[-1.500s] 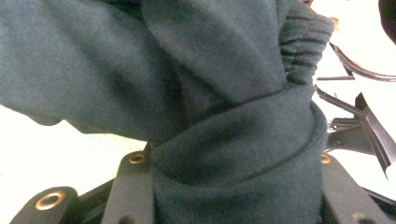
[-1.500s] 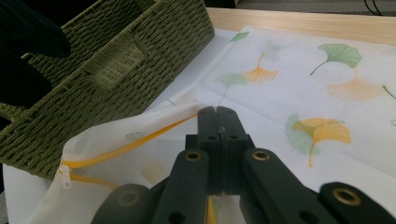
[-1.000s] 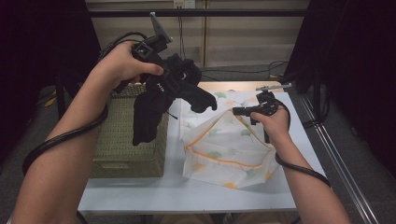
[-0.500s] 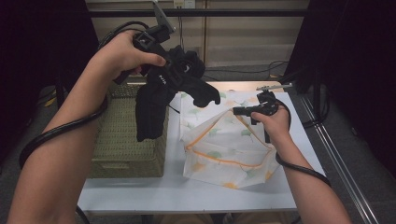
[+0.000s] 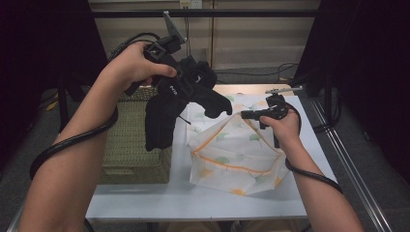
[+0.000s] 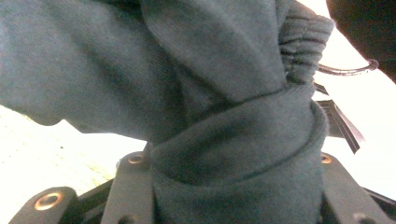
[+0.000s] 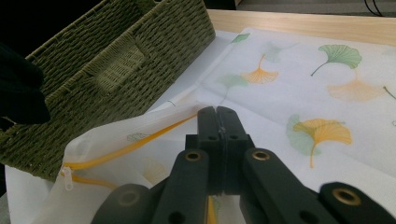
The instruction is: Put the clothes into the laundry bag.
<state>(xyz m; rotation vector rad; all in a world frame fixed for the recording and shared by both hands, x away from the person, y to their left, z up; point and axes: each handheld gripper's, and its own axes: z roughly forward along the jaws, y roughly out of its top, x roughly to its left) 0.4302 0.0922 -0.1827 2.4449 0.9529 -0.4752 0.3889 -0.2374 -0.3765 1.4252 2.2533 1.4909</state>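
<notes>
A dark garment (image 5: 162,118) hangs bunched from my left gripper (image 5: 186,87), which is raised over the gap between the basket and the bag. In the left gripper view the garment (image 6: 210,93) is a thick wad, and the left gripper (image 6: 233,186) is shut on it. A white mesh bag (image 5: 237,154) with an orange zipper and a leaf print stands on the table, its mouth pulled open. My right gripper (image 5: 246,114) is shut on the bag's upper rim. In the right gripper view the right gripper (image 7: 218,116) has its jaws pressed together on the bag's edge (image 7: 130,135).
A green woven basket (image 5: 130,145) sits at the table's left, its side close in the right gripper view (image 7: 116,60). A flat sheet with the same leaf print (image 7: 327,84) lies under and behind the bag. The white table (image 5: 193,198) has a bare strip along its front edge.
My left hand has shifted slightly to the right with the dark garment still in its grip. The right gripper and the bag have stayed put.
</notes>
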